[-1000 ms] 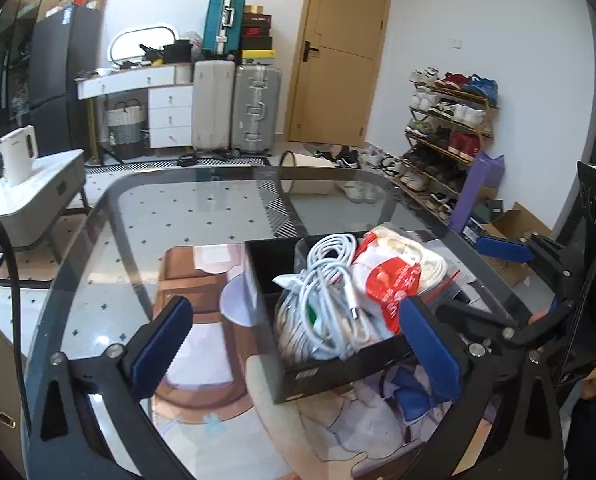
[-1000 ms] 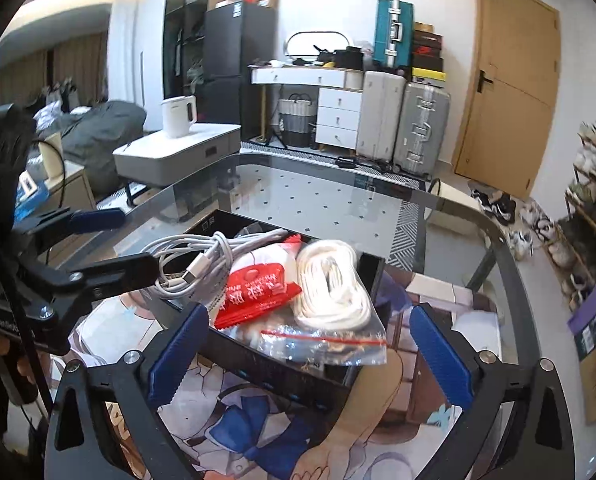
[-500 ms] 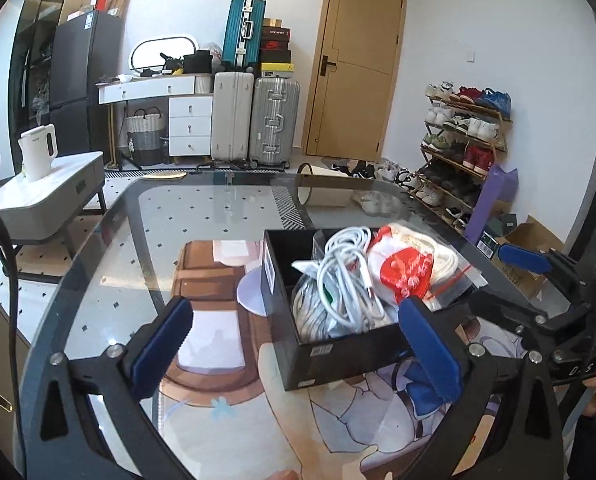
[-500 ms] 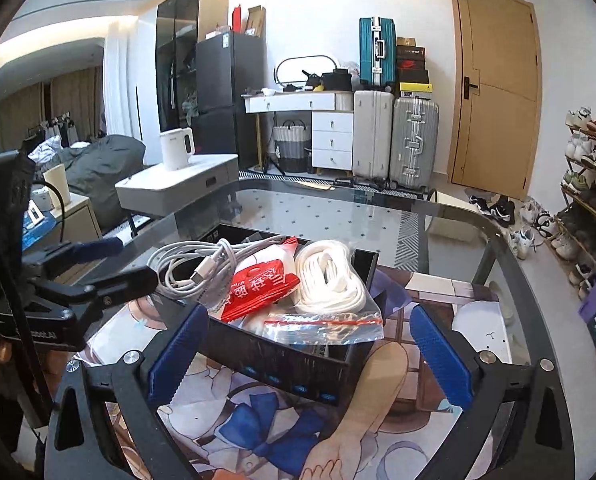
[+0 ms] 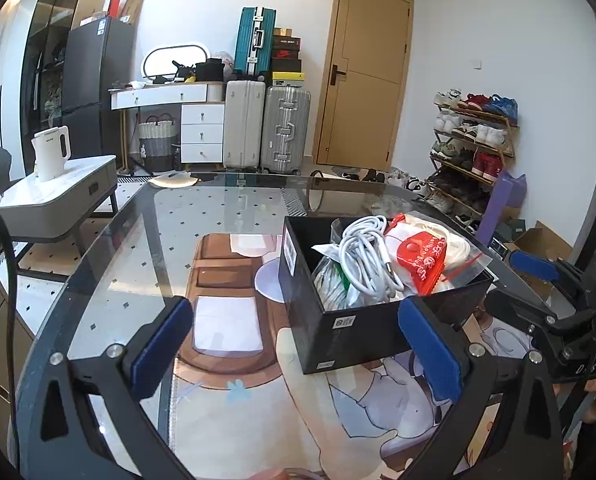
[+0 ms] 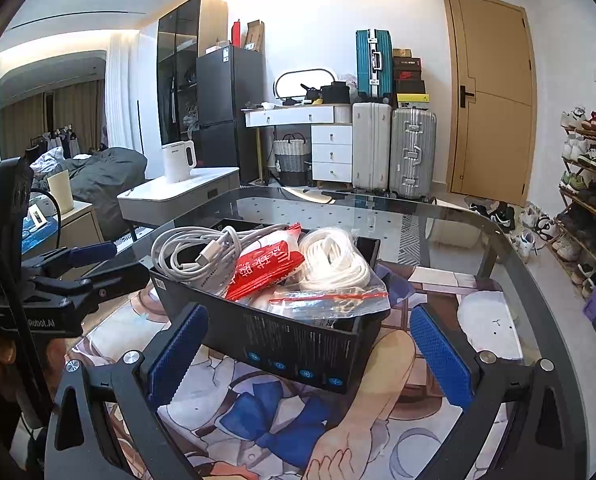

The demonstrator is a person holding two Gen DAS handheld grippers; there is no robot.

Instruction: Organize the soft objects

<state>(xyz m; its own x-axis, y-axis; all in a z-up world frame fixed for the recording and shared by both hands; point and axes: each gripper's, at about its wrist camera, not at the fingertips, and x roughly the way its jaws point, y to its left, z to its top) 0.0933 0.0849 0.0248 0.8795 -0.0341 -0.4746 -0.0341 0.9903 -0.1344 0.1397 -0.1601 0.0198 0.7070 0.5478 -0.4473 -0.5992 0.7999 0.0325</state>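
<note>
A black box stands on the glass table and holds soft items: a coiled white cable, a red packet and white rope in a clear zip bag. My left gripper is open and empty, in front of the box and to its left. My right gripper is open and empty, its blue pads either side of the box's near wall without touching it. Each gripper shows in the other's view, the right gripper at the right edge and the left gripper at the left edge.
The glass table lies over a printed mat. A white round object lies on the mat beside the box. A white side table with a kettle, suitcases and a shoe rack stand beyond the table.
Both grippers have drawn back and tilted up, so the box sits lower and farther in each view. The box and its contents have not moved. Both grippers stay open.
</note>
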